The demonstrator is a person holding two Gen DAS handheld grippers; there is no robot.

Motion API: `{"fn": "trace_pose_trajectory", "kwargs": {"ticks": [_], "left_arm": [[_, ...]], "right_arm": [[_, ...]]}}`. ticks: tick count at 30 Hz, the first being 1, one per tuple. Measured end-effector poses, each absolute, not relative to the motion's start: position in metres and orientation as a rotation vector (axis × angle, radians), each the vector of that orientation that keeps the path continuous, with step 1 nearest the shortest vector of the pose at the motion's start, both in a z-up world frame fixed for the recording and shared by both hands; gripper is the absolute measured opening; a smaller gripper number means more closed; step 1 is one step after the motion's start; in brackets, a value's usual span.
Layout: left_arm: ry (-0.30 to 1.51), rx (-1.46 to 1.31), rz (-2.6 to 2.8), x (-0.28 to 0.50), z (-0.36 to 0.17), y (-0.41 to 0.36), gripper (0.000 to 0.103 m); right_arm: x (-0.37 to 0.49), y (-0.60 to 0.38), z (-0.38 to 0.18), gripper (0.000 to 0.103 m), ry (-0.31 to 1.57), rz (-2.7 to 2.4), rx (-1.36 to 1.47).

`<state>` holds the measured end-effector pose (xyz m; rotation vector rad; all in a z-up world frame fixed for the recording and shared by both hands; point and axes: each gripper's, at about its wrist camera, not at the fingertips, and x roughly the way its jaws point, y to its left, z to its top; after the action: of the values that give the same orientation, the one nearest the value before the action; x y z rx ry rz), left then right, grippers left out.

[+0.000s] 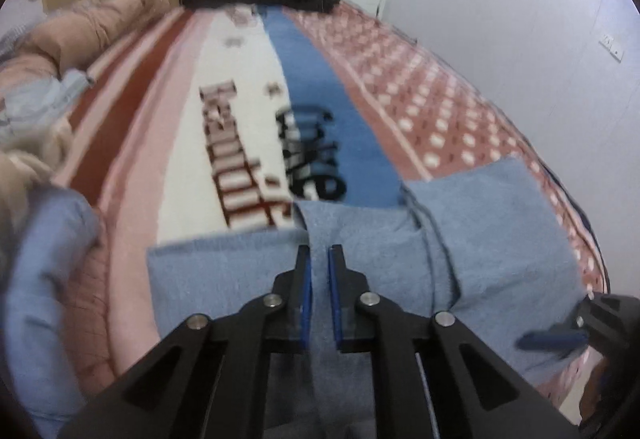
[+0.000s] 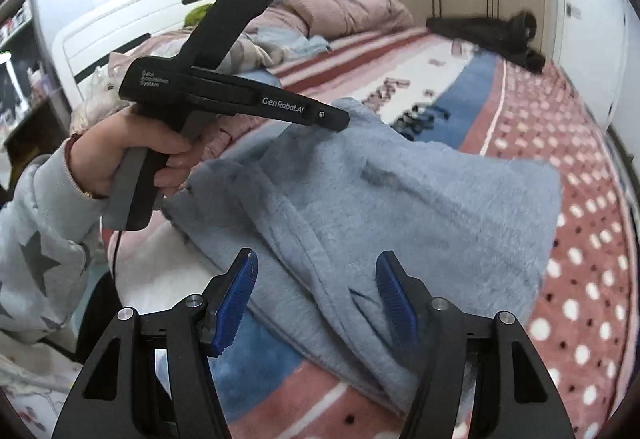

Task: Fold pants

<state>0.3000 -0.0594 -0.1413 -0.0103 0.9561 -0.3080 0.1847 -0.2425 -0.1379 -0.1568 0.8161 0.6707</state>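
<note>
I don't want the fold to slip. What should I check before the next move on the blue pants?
1. Left tongs shut on the pants: ok, fabric pinched between the pads.
2. Right tongs gripping: not ok, open over the cloth.
3. Fabric between the right tongs: ok.
4. Pants lying flat: not ok, bunched and lifted.
5. Blanket beyond the pants clear: ok.
6. Far hems aligned: cannot tell.

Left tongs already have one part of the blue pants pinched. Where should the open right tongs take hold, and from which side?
Probably the doubled seam ridge of the pants, which runs down between the right tongs in the right wrist view. Come from above, blue pads astride it: it stands proud of the flat fleece. The left tongs hold a fold further along.
</note>
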Motion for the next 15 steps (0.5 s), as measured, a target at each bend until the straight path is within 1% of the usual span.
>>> {"fn": "trace_pose_trajectory", "kwargs": {"ticks": [2,3,4,7,9,11,12,15], "left_arm": [[0.949,-0.005,-0.305,0.291,-0.144,-0.056,0.020],[0.940,-0.002,-0.306,0.285,-0.142,-0.055,0.035],[0.928,-0.003,-0.301,0.279,-0.139,-0.052,0.044],[0.907,-0.030,-0.306,0.262,-0.129,-0.045,0.046],[0.906,-0.042,-0.313,0.254,-0.126,-0.041,0.046],[0.918,-0.063,-0.338,0.242,-0.127,-0.039,0.052],[0.935,-0.084,-0.359,0.237,-0.130,-0.038,0.056],[0.979,-0.129,-0.384,0.228,-0.145,-0.040,0.056]], "right_arm": [[0.190,-0.240,-0.143,0.058,0.824,0.696,-0.139],[0.190,-0.239,-0.144,0.058,0.818,0.717,-0.130],[0.189,-0.236,-0.144,0.058,0.813,0.755,-0.114],[0.188,-0.226,-0.146,0.058,0.818,0.820,-0.096],[0.186,-0.219,-0.148,0.055,0.834,0.861,-0.092],[0.181,-0.215,-0.151,0.053,0.848,0.909,-0.088],[0.177,-0.213,-0.152,0.053,0.852,0.926,-0.093],[0.166,-0.212,-0.160,0.054,0.874,0.950,-0.112]]}}
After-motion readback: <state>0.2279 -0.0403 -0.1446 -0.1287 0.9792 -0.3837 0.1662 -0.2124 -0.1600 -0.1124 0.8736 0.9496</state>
